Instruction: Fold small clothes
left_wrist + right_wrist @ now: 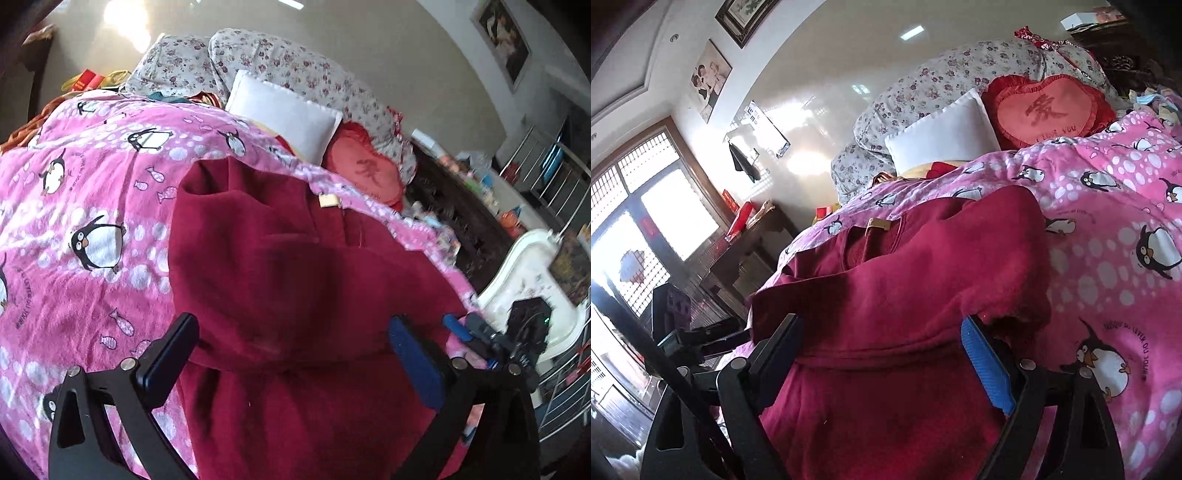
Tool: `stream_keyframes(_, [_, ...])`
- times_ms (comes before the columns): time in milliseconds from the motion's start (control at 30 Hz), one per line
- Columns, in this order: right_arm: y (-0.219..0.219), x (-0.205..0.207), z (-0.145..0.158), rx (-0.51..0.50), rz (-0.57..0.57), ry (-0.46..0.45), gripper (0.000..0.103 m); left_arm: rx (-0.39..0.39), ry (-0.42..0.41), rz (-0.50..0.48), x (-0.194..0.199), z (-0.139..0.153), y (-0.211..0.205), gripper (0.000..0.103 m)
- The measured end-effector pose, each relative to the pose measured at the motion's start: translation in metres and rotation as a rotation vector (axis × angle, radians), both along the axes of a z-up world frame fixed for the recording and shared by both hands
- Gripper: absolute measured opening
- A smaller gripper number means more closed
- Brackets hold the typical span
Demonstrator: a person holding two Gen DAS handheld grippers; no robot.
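A dark red fleece garment [280,258] lies on a pink penguin-print blanket [85,192], partly folded over itself, with a tan neck label [328,201]. My left gripper [291,332] is open, its fingers spread on either side of the garment's near fold. In the right wrist view the same garment [905,280] and label [879,223] show, and my right gripper [882,332] is open, straddling the garment's near edge. The right gripper also shows in the left wrist view [480,332] at the garment's right edge. Neither holds cloth.
A white pillow [288,114], a red heart cushion [1047,109] and floral bedding [295,66] lie at the bed's head. A dark wooden table [746,251] and a window stand to the left, and a cluttered dark cabinet [454,218] and white chair [524,280] to the right.
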State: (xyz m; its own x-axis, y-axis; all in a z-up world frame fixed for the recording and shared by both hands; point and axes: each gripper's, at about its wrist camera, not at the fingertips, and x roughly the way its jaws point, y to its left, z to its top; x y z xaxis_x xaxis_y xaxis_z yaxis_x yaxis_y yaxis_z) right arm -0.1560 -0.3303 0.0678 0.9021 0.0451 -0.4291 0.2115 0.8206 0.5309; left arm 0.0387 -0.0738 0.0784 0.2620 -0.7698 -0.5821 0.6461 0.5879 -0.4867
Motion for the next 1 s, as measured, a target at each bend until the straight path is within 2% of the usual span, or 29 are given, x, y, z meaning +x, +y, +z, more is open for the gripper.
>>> stream_keyframes(267, [0.000, 0.001, -0.001, 0.008, 0.004, 0.004, 0.091, 0.121, -0.087, 0.100, 0.011, -0.008, -0.012, 0.103])
stream_keyframes(433, [0.003, 0.002, -0.001, -0.004, 0.007, 0.009, 0.091, 0.199, -0.145, 0.085, 0.007, -0.014, -0.037, 0.102])
stream_keyframes(500, [0.004, 0.002, 0.000, -0.011, 0.006, 0.006, 0.091, 0.227, -0.172, 0.071, 0.003, -0.015, -0.047, 0.078])
stream_keyframes(533, [0.005, 0.000, 0.003, -0.014, -0.002, 0.001, 0.091, 0.268, -0.185, 0.071, 0.002, -0.016, -0.053, 0.038])
stream_keyframes(567, [0.005, -0.001, 0.005, -0.015, -0.011, -0.003, 0.091, 0.317, -0.192, 0.080, 0.002, -0.017, -0.059, 0.017])
stream_keyframes(667, [0.004, -0.009, 0.018, -0.034, -0.059, -0.014, 0.091, 0.302, -0.165, 0.105, 0.007, -0.009, -0.057, 0.013])
stream_keyframes(767, [0.004, -0.017, 0.038, -0.097, -0.114, -0.017, 0.091, 0.279, -0.211, 0.125, 0.011, 0.018, -0.047, 0.012])
stream_keyframes(867, [0.006, -0.011, 0.060, -0.252, -0.219, 0.090, 0.089, 0.281, -0.264, 0.163, 0.016, 0.037, -0.035, 0.012])
stream_keyframes(933, [0.005, -0.001, 0.068, -0.310, -0.231, 0.138, 0.074, 0.278, -0.249, 0.164, 0.023, 0.036, -0.027, 0.012])
stream_keyframes(1000, [0.002, 0.012, 0.071, -0.328, -0.217, 0.161, 0.065, 0.302, -0.224, 0.170, 0.027, 0.024, -0.026, 0.012])
